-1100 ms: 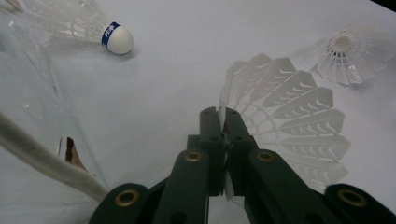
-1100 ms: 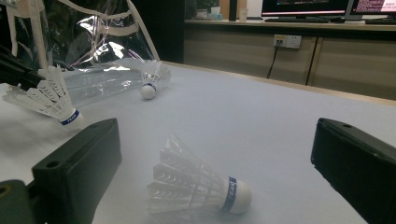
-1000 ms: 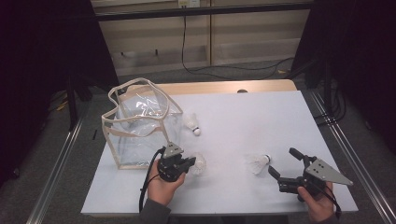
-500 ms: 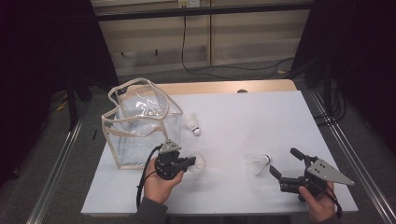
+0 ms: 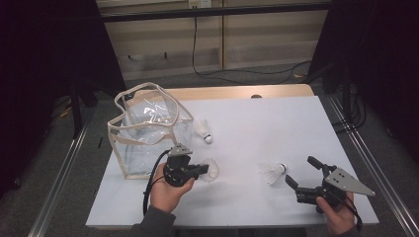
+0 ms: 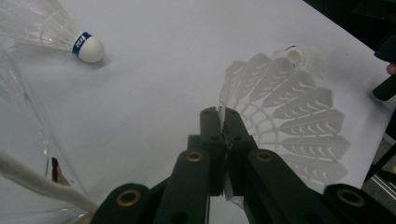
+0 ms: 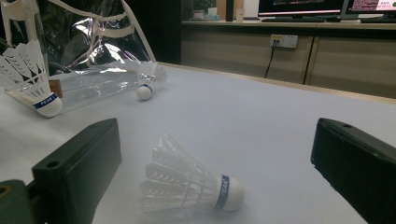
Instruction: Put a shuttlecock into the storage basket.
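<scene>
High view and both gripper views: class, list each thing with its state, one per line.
Clear bag: upright, mouth open.
Left gripper: shut on held shuttlecock, pinching its feather rim.
Right gripper: open, empty.
Shuttlecock by bag: lying loose.
Shuttlecock before right jaws: lying on its side.

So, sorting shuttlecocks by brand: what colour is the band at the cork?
Blue band, white lettering; right gripper view.

Left gripper [image 5: 203,170] and shuttlecock [image 5: 209,169], slightly higher.
</scene>
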`<state>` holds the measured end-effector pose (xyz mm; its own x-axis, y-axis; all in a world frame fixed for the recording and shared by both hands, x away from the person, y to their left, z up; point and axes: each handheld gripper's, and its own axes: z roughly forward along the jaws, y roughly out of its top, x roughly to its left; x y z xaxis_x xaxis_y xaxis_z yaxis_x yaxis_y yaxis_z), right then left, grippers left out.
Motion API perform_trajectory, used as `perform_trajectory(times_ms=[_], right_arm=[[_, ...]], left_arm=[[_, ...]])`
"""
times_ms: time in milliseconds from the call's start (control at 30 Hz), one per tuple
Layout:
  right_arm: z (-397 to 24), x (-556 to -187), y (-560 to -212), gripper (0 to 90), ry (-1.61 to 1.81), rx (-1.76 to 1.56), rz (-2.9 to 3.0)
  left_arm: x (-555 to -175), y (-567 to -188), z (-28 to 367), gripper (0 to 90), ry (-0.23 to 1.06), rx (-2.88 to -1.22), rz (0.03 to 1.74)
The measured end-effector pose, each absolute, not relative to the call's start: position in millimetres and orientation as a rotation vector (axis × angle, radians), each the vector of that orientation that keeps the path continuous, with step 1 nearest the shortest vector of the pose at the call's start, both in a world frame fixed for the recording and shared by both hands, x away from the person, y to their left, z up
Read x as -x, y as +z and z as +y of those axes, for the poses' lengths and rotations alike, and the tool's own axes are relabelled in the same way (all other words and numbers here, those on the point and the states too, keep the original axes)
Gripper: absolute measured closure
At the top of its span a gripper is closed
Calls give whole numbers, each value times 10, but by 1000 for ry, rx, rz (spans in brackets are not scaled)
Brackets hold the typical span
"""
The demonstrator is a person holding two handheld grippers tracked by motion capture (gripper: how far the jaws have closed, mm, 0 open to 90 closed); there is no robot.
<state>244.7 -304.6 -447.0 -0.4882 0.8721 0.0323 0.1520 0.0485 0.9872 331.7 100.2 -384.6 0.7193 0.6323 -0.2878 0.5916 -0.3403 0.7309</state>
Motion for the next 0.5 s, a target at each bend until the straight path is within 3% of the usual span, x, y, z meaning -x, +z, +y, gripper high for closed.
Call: perform_trajectory(times_ms=[500], right_arm=[[-3057, -2447, -4467, 17, 1491, -1043, 1706]], left_arm=[[-3346, -3634, 976, 898, 18, -2079, 905]])
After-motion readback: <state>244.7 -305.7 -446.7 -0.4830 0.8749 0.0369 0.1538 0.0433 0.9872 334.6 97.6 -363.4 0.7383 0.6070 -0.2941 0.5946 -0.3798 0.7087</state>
